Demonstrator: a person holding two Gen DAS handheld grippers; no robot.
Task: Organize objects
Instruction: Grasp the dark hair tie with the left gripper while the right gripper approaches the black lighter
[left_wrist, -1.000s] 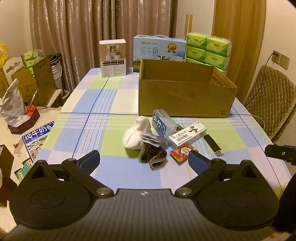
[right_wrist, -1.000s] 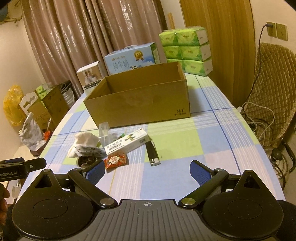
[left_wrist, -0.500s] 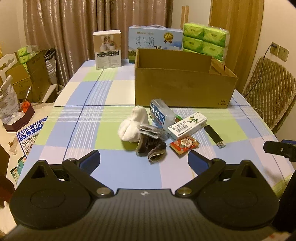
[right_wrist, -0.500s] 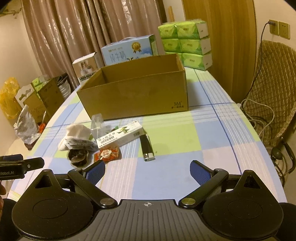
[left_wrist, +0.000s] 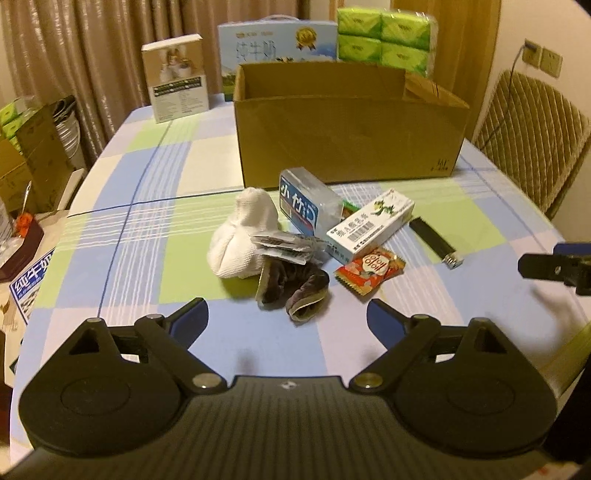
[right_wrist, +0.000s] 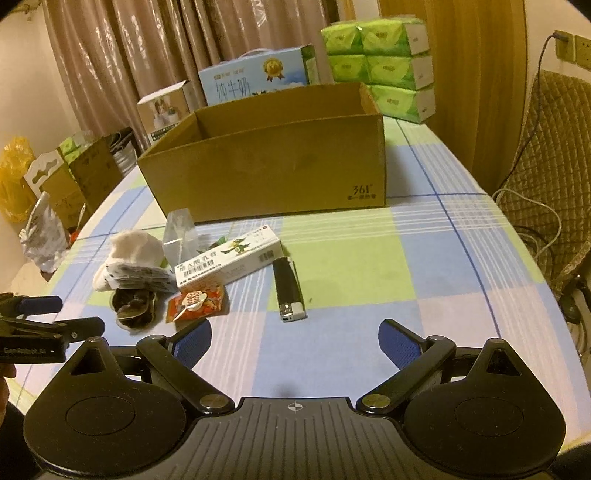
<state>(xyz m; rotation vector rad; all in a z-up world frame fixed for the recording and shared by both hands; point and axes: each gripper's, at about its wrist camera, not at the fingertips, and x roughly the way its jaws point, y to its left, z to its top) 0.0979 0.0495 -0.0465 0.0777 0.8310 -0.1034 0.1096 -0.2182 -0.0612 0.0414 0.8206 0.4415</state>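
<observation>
A pile of small objects lies on the checked tablecloth in front of an open cardboard box (left_wrist: 347, 147) (right_wrist: 266, 166): a white sock (left_wrist: 240, 240) (right_wrist: 129, 251), a dark sock (left_wrist: 295, 288) (right_wrist: 133, 310), a clear blue-labelled box (left_wrist: 306, 203), a white medicine box (left_wrist: 369, 229) (right_wrist: 229, 258), a red snack packet (left_wrist: 369, 269) (right_wrist: 195, 302) and a black lighter (left_wrist: 436, 243) (right_wrist: 288, 288). My left gripper (left_wrist: 288, 321) is open and empty just before the dark sock. My right gripper (right_wrist: 295, 343) is open and empty just before the lighter.
Behind the cardboard box stand a blue milk carton (left_wrist: 277, 48) (right_wrist: 255, 79), a small white product box (left_wrist: 177, 77) (right_wrist: 166, 110) and green tissue packs (left_wrist: 384, 40) (right_wrist: 384, 62). A padded chair (left_wrist: 532, 136) (right_wrist: 550, 147) is at the right. Boxes and bags sit off the table's left edge (left_wrist: 33, 155).
Both grippers have moved forward and lower toward the pile; the objects look larger and nearer. Both stay open. No object has moved.
</observation>
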